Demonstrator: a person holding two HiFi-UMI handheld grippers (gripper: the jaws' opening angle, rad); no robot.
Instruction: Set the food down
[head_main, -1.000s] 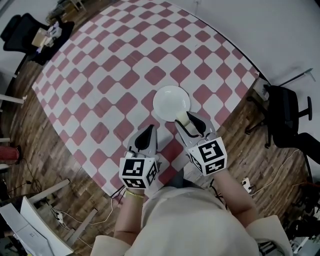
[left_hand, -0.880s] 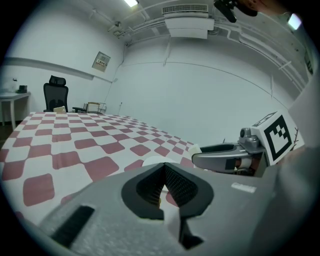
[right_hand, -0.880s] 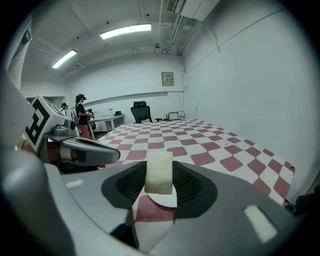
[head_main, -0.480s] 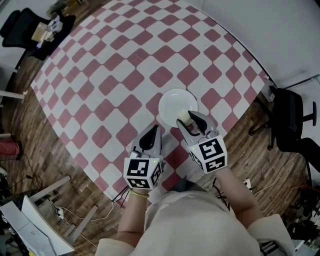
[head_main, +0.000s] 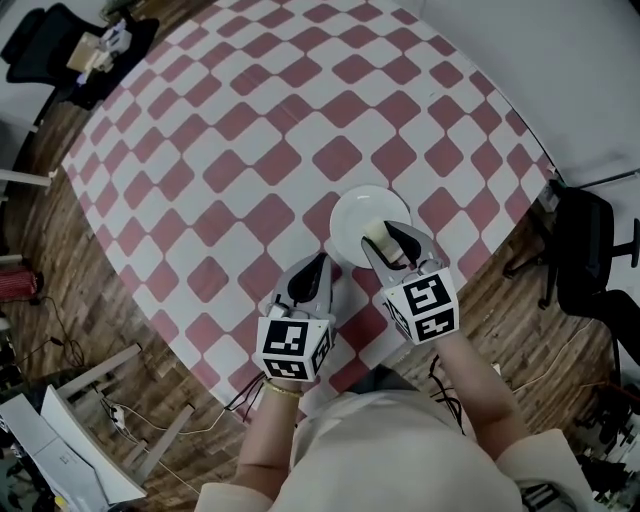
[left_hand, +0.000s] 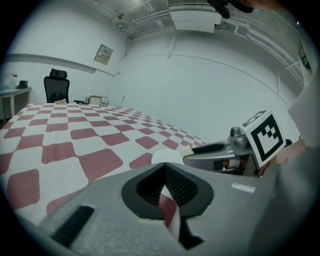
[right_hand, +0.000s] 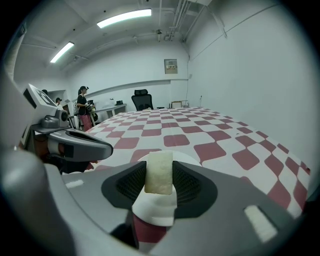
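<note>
- Right gripper (head_main: 388, 240): the two dark jaws are clamped on a pale, flat, rectangular piece of food (right_hand: 159, 173).
- The food stands on edge between the ribbed inner pads (right_hand: 186, 183), one flat face to each pad. Its top edge rises a little above the jaw tips; its lower edge hangs free in the gap.
- Location of the food: over the near part of a round white plate (head_main: 362, 212). In the right gripper view the plate's rim (right_hand: 187, 156) shows behind the piece and more white plate shows below it through the jaw gap. Contact between food and plate cannot be told.
- Left gripper (head_main: 318, 264): jaws pressed together at the tips, nothing between them; only checked cloth shows through the opening behind the tips in the left gripper view.
- The left gripper sits just beside the plate's near-left edge, over the cloth and apart from the food.
- The plate rests on a table under a red-and-white checked cloth (head_main: 230, 170), close to the table's near edge.
</note>
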